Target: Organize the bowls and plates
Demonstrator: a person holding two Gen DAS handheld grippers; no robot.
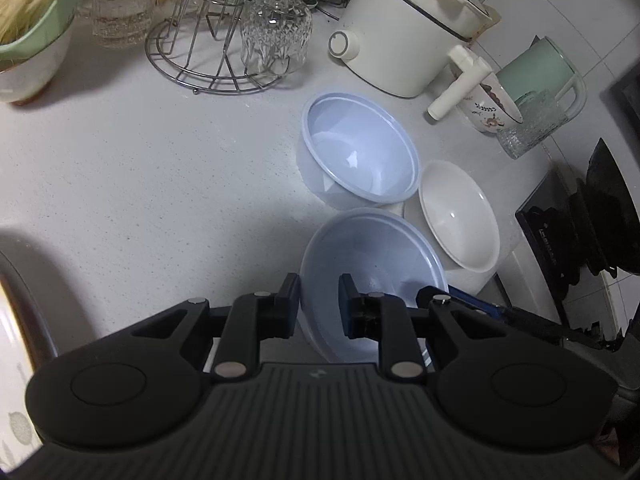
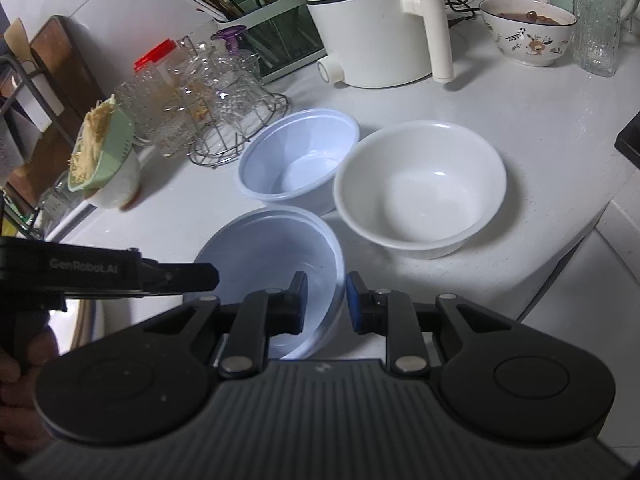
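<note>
Three bowls stand close together on the white counter. The near pale-blue plastic bowl (image 1: pixel 372 248) (image 2: pixel 272 248) is held from both sides. My left gripper (image 1: pixel 319 300) is shut on its left rim, one pad inside and one outside. My right gripper (image 2: pixel 327 300) is shut on its right rim in the same way. Each wrist view also shows the other gripper's fingers (image 1: pixel 436 296) (image 2: pixel 192 276) at the opposite rim. Behind it stand a second pale-blue bowl (image 1: pixel 360 148) (image 2: pixel 296 160) and a white bowl (image 1: pixel 460 216) (image 2: pixel 420 184), both empty.
A wire rack of glasses (image 1: pixel 224 40) (image 2: pixel 224 120) and a white cooker (image 1: pixel 408 32) (image 2: pixel 372 28) stand at the back. A floral bowl (image 2: pixel 528 32), a ribbed glass (image 2: pixel 596 20) and a green strainer of shreds (image 2: pixel 100 148) are nearby. The stove (image 1: pixel 580 232) lies right of the bowls.
</note>
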